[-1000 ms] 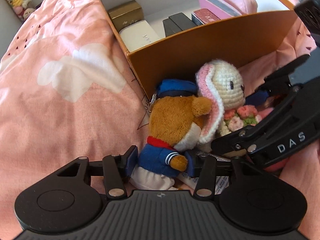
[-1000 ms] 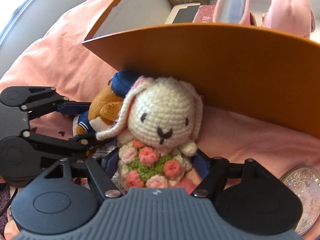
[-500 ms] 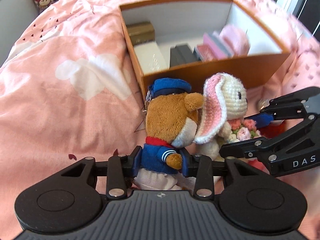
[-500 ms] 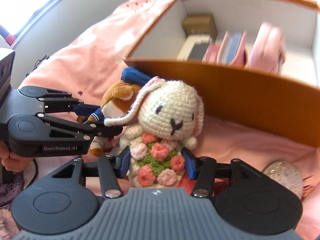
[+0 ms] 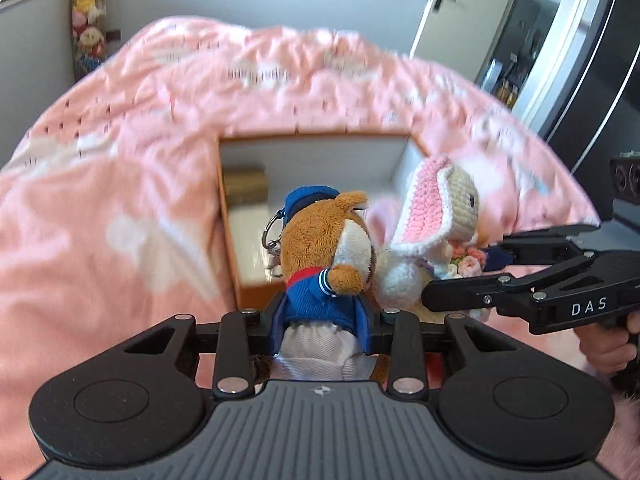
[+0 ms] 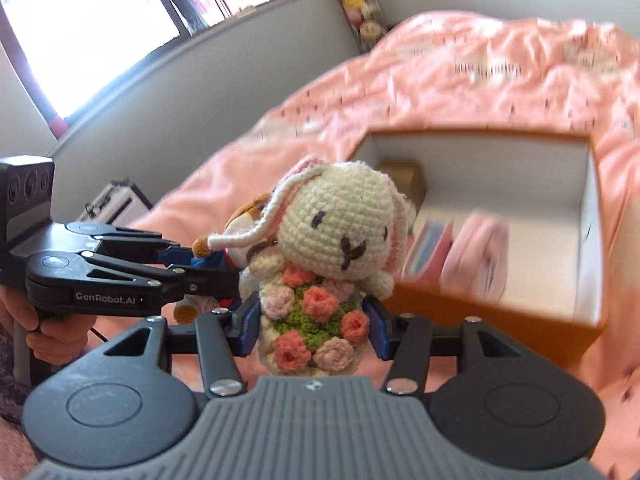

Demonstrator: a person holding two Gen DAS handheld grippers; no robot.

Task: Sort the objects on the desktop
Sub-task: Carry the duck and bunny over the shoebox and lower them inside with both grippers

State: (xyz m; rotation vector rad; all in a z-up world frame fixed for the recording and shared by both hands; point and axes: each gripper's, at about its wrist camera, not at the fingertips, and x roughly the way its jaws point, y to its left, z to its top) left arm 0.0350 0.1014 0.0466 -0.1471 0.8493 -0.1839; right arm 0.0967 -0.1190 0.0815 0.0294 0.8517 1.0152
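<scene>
Pink bed quilt [image 5: 120,184] beneath an orange box [image 6: 592,320]. Left tool [image 5: 320,320] closing tighter around sailor plush [image 5: 320,256], right tool [image 6: 312,324] clamping crochet rabbit [image 6: 336,224], both aloft beside each other, seemingly heading for the box.

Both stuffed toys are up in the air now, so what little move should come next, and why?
Probably carry both forward over the orange box before letting go. The left hand-held gripper, jaws closing, pinches the brown plush in the sailor suit; the right hand-held gripper grips the crochet bunny. The box sits open beyond them with bare white floor showing beside the items already inside.
</scene>
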